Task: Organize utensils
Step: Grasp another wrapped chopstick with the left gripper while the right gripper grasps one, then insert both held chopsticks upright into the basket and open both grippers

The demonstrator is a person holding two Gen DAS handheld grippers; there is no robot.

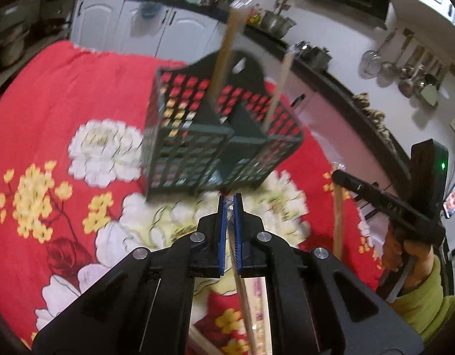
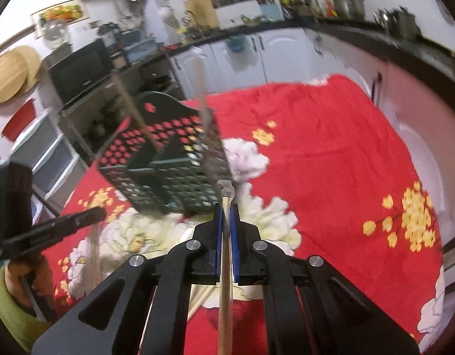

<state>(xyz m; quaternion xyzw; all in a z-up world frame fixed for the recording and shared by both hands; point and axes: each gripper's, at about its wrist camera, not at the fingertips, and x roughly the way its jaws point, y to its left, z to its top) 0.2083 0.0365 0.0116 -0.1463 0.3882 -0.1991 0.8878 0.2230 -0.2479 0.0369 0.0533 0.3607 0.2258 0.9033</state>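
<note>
A dark green perforated utensil caddy (image 1: 218, 136) stands on the red floral cloth, also in the right wrist view (image 2: 165, 159). Two wooden utensils (image 1: 227, 56) stand upright in its compartments. My left gripper (image 1: 231, 204) is shut on a thin wooden utensil (image 1: 242, 290) wrapped in clear plastic, just in front of the caddy. My right gripper (image 2: 226, 207) is shut on another thin wooden utensil (image 2: 226, 266), near the caddy's front right corner. The right gripper shows in the left wrist view (image 1: 387, 204) and the left gripper in the right wrist view (image 2: 50, 227).
The red floral cloth (image 1: 50, 94) covers the table. White cabinets (image 2: 257, 53) and a dark counter with pots (image 1: 277, 23) stand behind. A black oven (image 2: 79, 68) stands at the left. More packaged utensils (image 2: 200, 298) lie under the grippers.
</note>
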